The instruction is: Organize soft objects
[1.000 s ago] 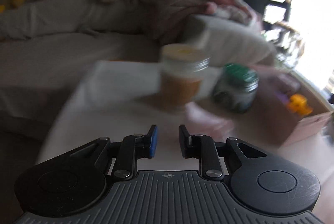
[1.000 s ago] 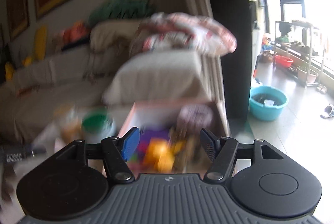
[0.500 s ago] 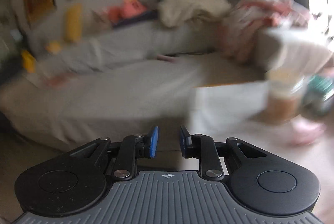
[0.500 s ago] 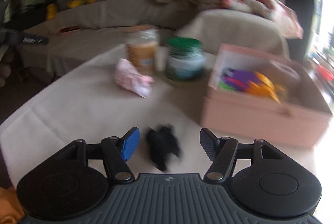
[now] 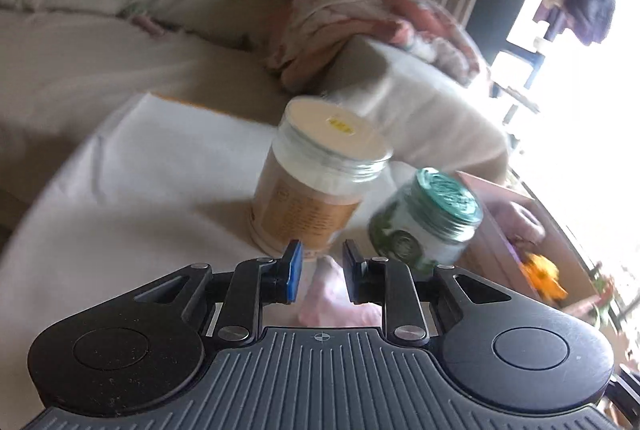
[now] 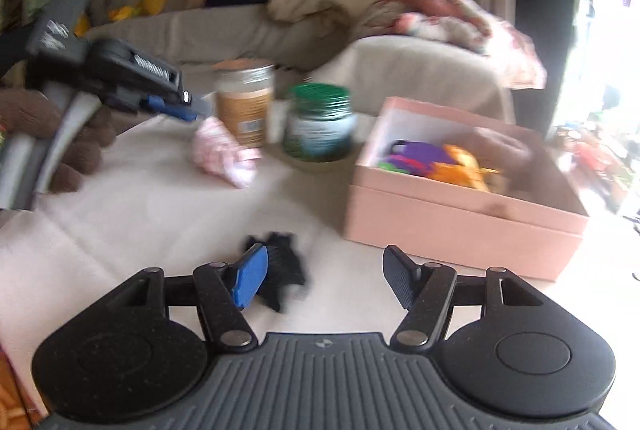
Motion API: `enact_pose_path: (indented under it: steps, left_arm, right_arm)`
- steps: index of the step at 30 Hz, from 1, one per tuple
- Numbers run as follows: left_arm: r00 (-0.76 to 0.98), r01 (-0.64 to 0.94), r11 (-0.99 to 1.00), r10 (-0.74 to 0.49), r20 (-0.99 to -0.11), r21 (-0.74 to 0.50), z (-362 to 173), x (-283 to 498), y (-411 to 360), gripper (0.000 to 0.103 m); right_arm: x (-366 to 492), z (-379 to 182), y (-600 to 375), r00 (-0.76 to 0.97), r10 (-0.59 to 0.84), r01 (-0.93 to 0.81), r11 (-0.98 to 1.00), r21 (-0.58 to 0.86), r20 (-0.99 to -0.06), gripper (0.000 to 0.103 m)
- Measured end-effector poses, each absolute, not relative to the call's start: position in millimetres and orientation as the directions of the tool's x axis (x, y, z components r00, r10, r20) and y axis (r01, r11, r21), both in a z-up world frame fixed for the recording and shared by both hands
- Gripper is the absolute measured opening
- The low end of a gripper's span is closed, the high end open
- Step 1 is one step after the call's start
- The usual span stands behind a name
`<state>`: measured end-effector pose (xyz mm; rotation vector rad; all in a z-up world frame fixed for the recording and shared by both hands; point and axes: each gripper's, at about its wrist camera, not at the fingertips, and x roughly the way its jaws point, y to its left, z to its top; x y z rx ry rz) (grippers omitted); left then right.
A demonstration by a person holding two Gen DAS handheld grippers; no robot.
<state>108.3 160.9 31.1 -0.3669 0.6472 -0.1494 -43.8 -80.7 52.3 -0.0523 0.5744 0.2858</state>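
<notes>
A pink crumpled soft object (image 5: 334,300) lies on the white tablecloth; in the left wrist view it sits below and between the fingers of my left gripper (image 5: 319,272), which stands narrowly open and grips nothing. The same pink object (image 6: 224,157) shows in the right wrist view, just under the left gripper's tips (image 6: 192,109). A black soft object (image 6: 280,272) lies beside the blue left pad of my right gripper (image 6: 322,276), which is wide open and empty. A pink box (image 6: 464,226) at right holds purple and orange soft things.
A tan jar with a white lid (image 5: 312,189) and a green-lidded jar (image 5: 424,222) stand just beyond the pink object. A sofa with piled pillows and blankets (image 6: 400,29) lies behind the table. The table's white cloth (image 6: 140,213) spreads at left.
My left gripper swung back from the sofa toward the jars and came down over the pink object. My right gripper shifted slightly; the black object now sits by its left pad.
</notes>
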Motion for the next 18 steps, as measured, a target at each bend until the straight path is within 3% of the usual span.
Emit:
enact_pose_path:
  steps: [4, 7, 12, 18]
  left_arm:
    - [0.725, 0.107, 0.896, -0.367, -0.583, -0.432, 15.7, 110.8, 150.9, 0.024]
    - [0.671, 0.228, 0.895, -0.429, -0.604, -0.383, 17.3, 93.6, 133.8, 0.024]
    - [0.632, 0.325, 0.914, -0.4, -0.664, -0.241, 16.1, 58.5, 108.8, 0.024]
    - [0.648, 0.33, 0.934, -0.332, -0.685, -0.14, 14.0, 36.2, 94.0, 0.025]
  right_arm:
    - [-37.6, 41.7, -109.8, 0.81, 0.205, -0.176, 0.979, 0.106, -0.55, 0.065]
    - [-28.2, 32.3, -125.3, 0.782, 0.216, -0.128, 0.974, 0.188, -0.585, 0.065]
    - [-23.5, 27.6, -134.1, 0.774, 0.245, -0.117, 0.962, 0.247, -0.584, 0.065]
    - [-25.2, 27.0, -130.8, 0.775, 0.242, -0.12, 0.964, 0.239, -0.584, 0.065]
